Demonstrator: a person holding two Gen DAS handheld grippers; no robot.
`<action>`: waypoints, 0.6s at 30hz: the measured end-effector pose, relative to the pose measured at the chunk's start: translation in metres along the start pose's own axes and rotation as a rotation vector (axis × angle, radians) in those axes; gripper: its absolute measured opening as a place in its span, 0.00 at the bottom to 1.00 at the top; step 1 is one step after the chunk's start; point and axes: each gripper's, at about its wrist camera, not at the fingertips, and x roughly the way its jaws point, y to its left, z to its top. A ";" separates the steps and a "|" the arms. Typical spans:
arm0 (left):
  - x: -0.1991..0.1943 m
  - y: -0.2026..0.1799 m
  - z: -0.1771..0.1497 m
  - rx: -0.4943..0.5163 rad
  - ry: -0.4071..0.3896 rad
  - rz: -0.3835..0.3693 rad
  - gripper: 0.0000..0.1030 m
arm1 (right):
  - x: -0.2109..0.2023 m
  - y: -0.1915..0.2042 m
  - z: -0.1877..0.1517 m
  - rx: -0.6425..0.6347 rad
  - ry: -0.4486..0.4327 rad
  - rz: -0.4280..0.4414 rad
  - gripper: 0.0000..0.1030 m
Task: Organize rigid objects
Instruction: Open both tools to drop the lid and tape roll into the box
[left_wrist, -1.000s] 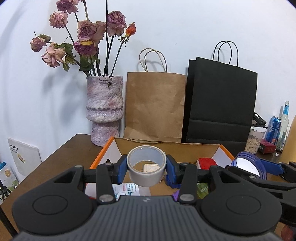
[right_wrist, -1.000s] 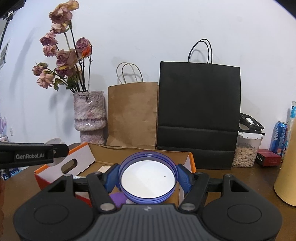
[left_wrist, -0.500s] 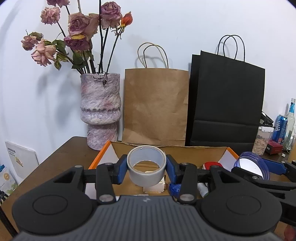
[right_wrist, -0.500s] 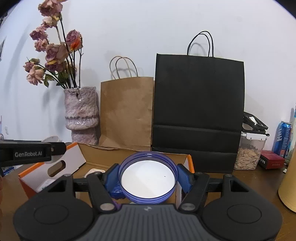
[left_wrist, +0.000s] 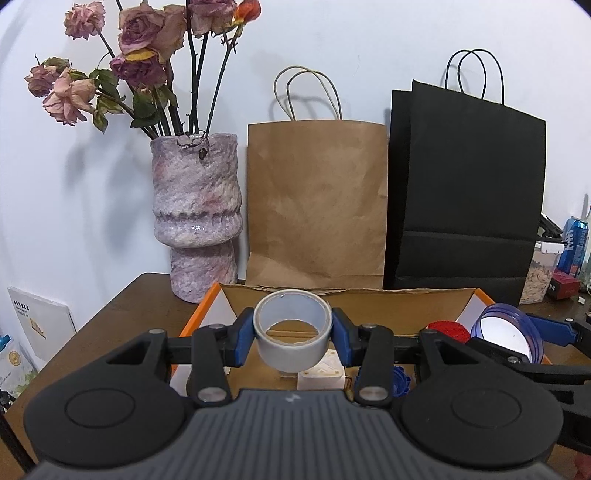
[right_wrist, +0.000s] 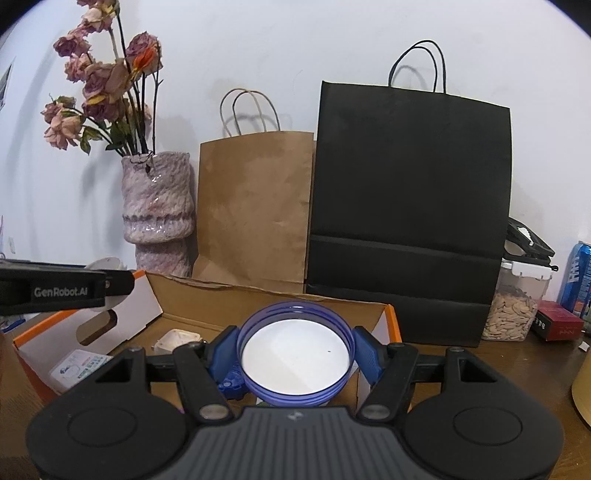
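Tape roll (left_wrist: 292, 334) above box rim (left_wrist: 369, 291)

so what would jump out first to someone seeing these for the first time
Each gripper holds something up close: the left gripper clamps a grey tape roll, the right gripper a blue-rimmed round lid, both above an open cardboard box. Behind the box, a vase of dried roses, a brown paper bag and a black paper bag line the wall.

Open box (left_wrist: 369, 301) on the desk (left_wrist: 122, 314); behind it, left to right: vase (left_wrist: 197, 218), 2 paper bags (left_wrist: 317, 206), seed jar (right_wrist: 517, 302), can (right_wrist: 578, 280).
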 end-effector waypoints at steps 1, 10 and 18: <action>0.001 0.000 -0.001 0.001 0.003 0.000 0.43 | 0.001 0.000 0.000 -0.003 0.002 0.000 0.63; -0.004 0.001 -0.002 -0.003 -0.027 0.043 1.00 | 0.005 -0.003 -0.003 0.016 0.034 -0.016 0.99; -0.006 0.001 0.000 -0.006 -0.036 0.037 1.00 | 0.002 -0.004 -0.002 0.014 0.013 -0.044 1.00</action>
